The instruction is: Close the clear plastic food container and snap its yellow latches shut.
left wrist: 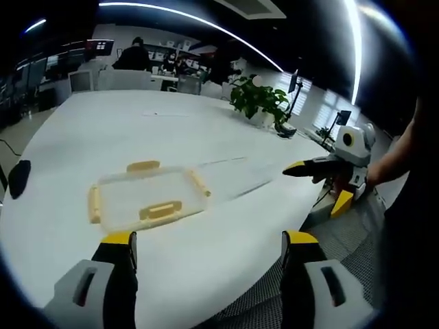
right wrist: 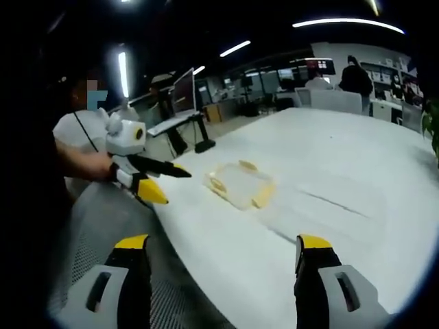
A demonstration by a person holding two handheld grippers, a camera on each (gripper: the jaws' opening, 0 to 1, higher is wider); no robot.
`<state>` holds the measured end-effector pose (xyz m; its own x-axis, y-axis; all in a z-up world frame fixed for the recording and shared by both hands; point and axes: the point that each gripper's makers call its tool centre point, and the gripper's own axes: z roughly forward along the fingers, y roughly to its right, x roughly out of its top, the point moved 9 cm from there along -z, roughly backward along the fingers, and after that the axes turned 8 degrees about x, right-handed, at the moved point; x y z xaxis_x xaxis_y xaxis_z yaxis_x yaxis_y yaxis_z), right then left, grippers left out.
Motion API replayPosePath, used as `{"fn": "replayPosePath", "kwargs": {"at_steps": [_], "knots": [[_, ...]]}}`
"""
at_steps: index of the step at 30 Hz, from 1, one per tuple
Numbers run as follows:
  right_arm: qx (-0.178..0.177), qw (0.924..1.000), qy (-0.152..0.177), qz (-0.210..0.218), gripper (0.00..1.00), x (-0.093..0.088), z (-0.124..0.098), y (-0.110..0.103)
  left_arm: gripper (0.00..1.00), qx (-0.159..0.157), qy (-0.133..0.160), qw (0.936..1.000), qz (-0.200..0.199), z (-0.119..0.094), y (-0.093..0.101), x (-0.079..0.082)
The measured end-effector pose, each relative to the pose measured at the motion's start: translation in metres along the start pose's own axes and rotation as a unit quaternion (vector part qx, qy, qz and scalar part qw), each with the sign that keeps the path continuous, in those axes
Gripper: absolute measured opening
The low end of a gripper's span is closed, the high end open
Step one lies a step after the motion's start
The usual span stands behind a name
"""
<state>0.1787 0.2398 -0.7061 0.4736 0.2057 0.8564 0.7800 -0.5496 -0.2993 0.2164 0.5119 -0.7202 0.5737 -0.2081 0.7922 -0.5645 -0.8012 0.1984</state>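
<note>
The clear plastic container (left wrist: 144, 197) lies flat on the white table (left wrist: 206, 137), with a yellow latch (left wrist: 160, 210) on each side sticking outward. I cannot tell whether its lid is seated. My left gripper (left wrist: 209, 241) is open and hangs over the table's near edge, short of the container. My right gripper (left wrist: 319, 185) comes in from the right, held by a hand, open and off the table. In the right gripper view the container (right wrist: 240, 184) lies ahead, my right gripper (right wrist: 223, 242) is open, and the left gripper (right wrist: 168, 183) is open to the container's left.
A potted plant (left wrist: 259, 99) and a monitor on a stand (left wrist: 295, 86) sit at the table's far right. A black object (left wrist: 18, 177) rests at the left edge. Grey mesh floor (right wrist: 103, 226) runs beside the table edge. People sit at desks far behind.
</note>
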Motion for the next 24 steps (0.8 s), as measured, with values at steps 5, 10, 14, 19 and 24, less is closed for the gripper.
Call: {"fn": "replayPosePath", "kwargs": {"at_steps": [5,10,14,19,24], "knots": [[-0.015,0.9995,0.023,-0.014,0.86,0.018,0.006,0.01,0.84,-0.008,0.002,0.9998,0.015,-0.003,0.001,0.006],[-0.012,0.9989,0.033,-0.031,0.83,0.032,0.017,0.004,0.8,-0.008,0.002,0.9996,0.025,-0.009,-0.003,0.011],[0.003,0.9982,0.03,-0.052,0.82,0.04,0.029,0.0,0.78,-0.021,-0.002,0.9988,0.045,-0.007,-0.012,0.016],[0.009,0.9979,0.023,-0.06,0.82,0.047,0.041,0.002,0.78,-0.024,-0.009,0.9962,0.083,-0.003,-0.026,0.025],[0.01,0.9974,0.014,-0.07,0.81,0.055,0.055,0.007,0.78,-0.028,-0.017,0.9956,0.088,0.002,-0.044,0.028]]}}
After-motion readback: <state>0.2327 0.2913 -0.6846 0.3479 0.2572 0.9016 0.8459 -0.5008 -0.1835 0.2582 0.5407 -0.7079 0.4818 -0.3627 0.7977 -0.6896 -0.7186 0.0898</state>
